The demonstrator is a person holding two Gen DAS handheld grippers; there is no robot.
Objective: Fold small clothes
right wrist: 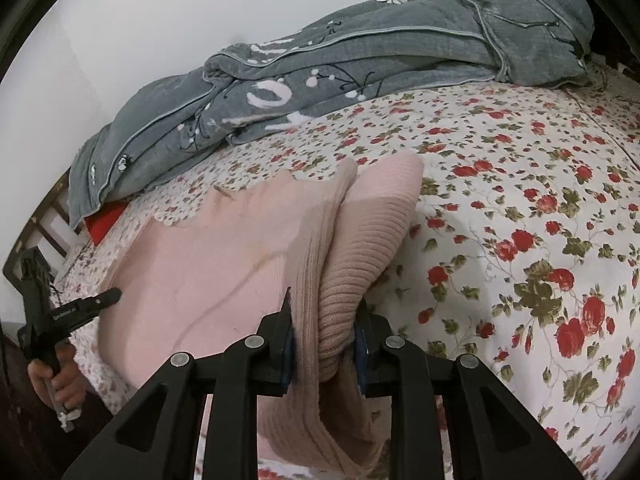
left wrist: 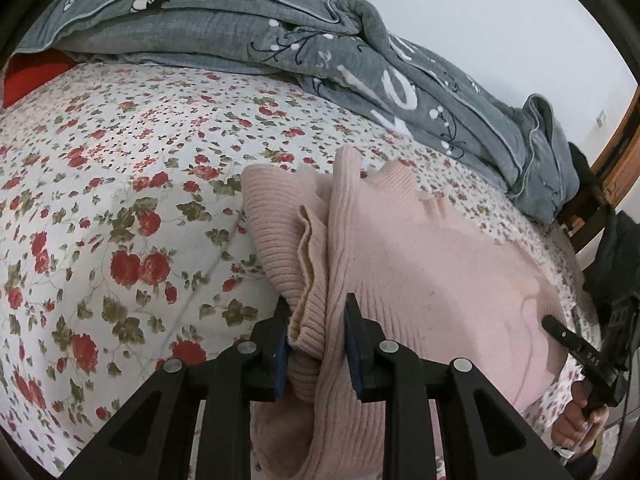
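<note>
A pink ribbed knit sweater lies on the floral bedsheet, one bunched edge lifted off it. In the left wrist view my left gripper is shut on a thick fold of that ribbed edge, the cloth filling the gap between its blue pads. In the right wrist view my right gripper is shut on another bunched fold of the sweater. The fabric stretches flat between the two grips. Each view shows the other gripper at its side edge, held in a hand.
A crumpled grey quilt with white print lies along the far side of the bed, against a white wall. A red cloth peeks from under it. The wooden bed frame borders the sheet. Floral sheet extends beside the sweater.
</note>
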